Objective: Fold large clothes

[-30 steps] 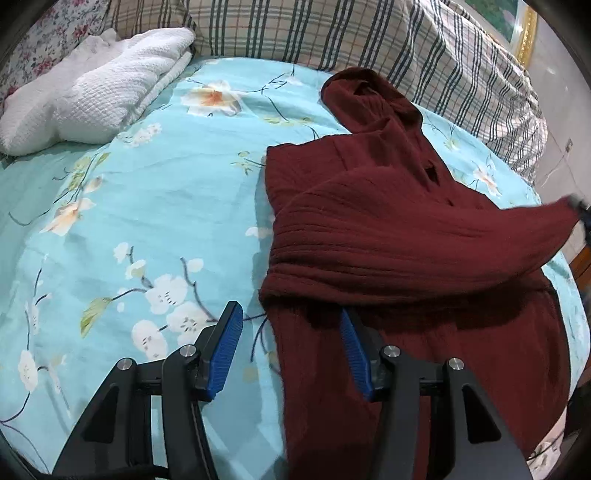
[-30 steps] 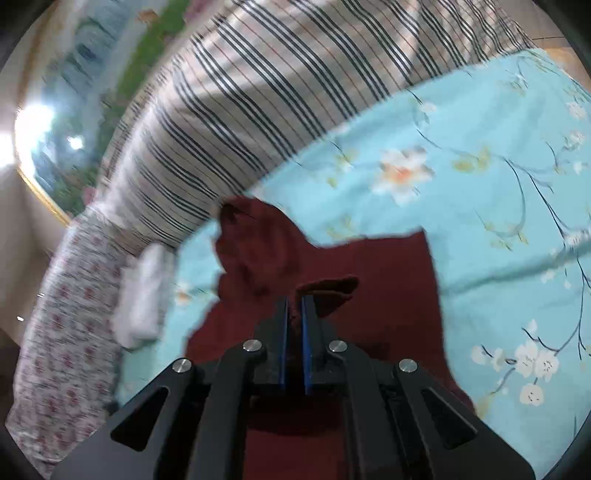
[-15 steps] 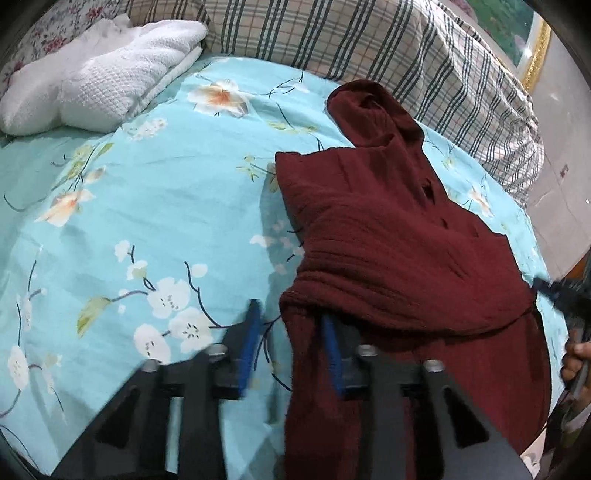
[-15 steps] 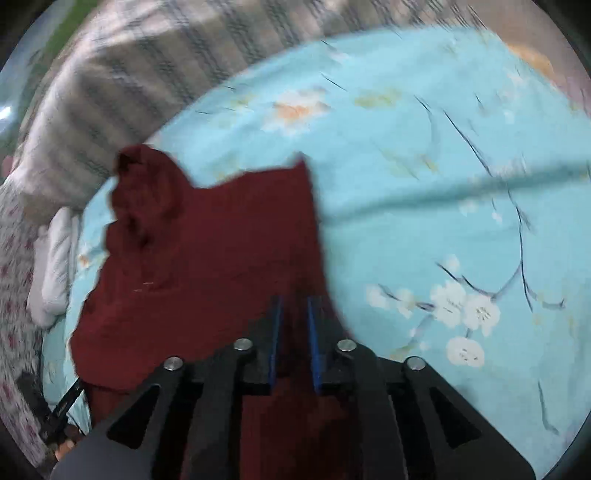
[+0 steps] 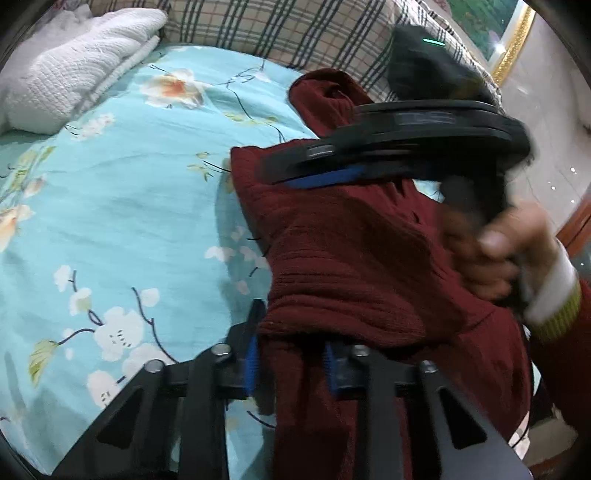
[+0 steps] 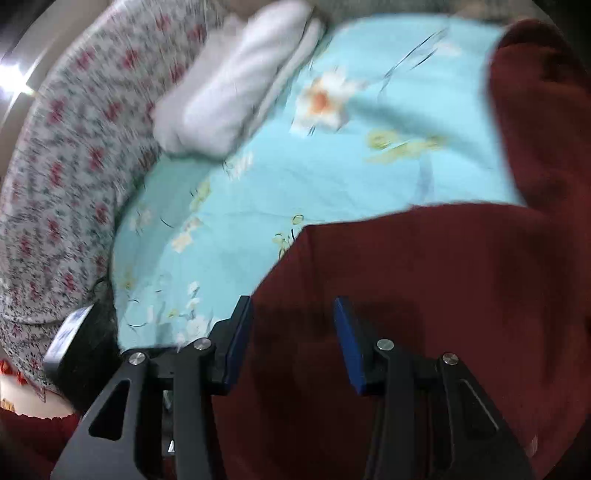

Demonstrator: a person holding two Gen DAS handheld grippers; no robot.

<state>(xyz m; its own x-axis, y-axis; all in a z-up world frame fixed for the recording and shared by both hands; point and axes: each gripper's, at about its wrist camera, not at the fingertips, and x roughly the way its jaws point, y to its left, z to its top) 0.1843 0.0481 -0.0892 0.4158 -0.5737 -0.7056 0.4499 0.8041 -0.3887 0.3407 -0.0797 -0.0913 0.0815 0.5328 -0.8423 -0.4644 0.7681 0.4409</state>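
A maroon ribbed garment (image 5: pixel 351 258) lies on the turquoise flowered bed sheet (image 5: pixel 129 192), with a sleeve folded across its body. My left gripper (image 5: pixel 291 365) sits at the garment's near left edge. Its jaws are closing, and a fold of the cloth fills the gap between the blue pads. My right gripper (image 5: pixel 291 173), held by a hand (image 5: pixel 495 251), hovers side-on over the upper part of the garment. In the right wrist view the right gripper (image 6: pixel 293 332) hangs over the maroon cloth (image 6: pixel 424 295) with its jaws opening and nothing pinched between them.
A folded white textured blanket (image 5: pixel 74 74) lies at the far left of the bed. Plaid bedding (image 5: pixel 277 29) runs along the back. Flowered fabric (image 6: pixel 55 166) lies beyond the blanket, and a gold picture frame (image 5: pixel 513 48) is at the far right.
My right gripper let go of the sleeve, opened and swung across over the garment, into the left wrist view. My left jaws narrowed onto the garment's edge.
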